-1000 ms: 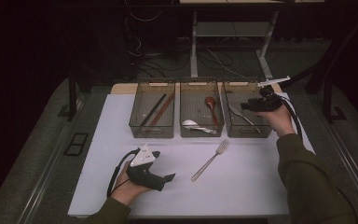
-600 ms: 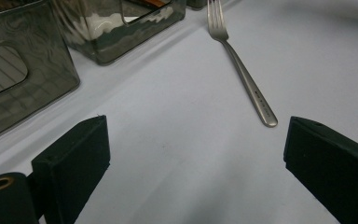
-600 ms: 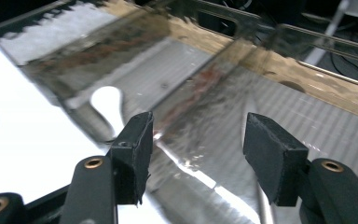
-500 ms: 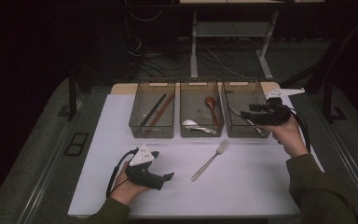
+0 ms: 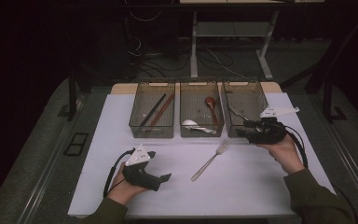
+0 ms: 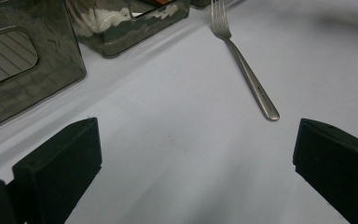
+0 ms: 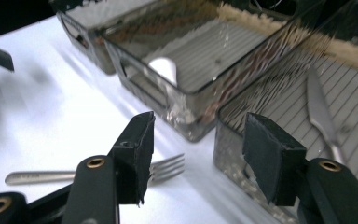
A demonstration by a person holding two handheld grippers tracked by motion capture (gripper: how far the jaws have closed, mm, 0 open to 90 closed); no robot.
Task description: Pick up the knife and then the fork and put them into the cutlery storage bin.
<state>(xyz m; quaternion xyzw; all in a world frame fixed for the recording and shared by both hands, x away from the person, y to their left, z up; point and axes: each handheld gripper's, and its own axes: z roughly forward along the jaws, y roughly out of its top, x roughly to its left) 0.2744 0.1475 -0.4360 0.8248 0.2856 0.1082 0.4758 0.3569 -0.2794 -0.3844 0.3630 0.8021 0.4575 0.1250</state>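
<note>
A steel fork [image 5: 209,161] lies on the white table between my two hands, tines toward the bins. My left gripper [image 5: 158,164] rests at the front left and points at the fork [image 6: 247,70]. Its jaws [image 6: 196,168] have just been opening and stand wide apart with nothing between them. My right gripper [image 5: 241,130] hovers at the front left corner of the right bin [image 5: 256,93], just right of the fork's tines. In the right gripper view its jaws [image 7: 196,149] are open and hold nothing, and the fork's tines [image 7: 168,167] lie beyond them.
Three smoky clear bins stand in a row at the back of the table. The left bin [image 5: 135,116] holds chopsticks, the middle bin [image 5: 183,112] a red spoon and a white spoon, the right one a knife [image 7: 321,112]. The table's front edge runs just below my hands.
My right hand has drawn back from over the right bin to its front corner, nearer the fork. The left hand and the fork lie where they were.
</note>
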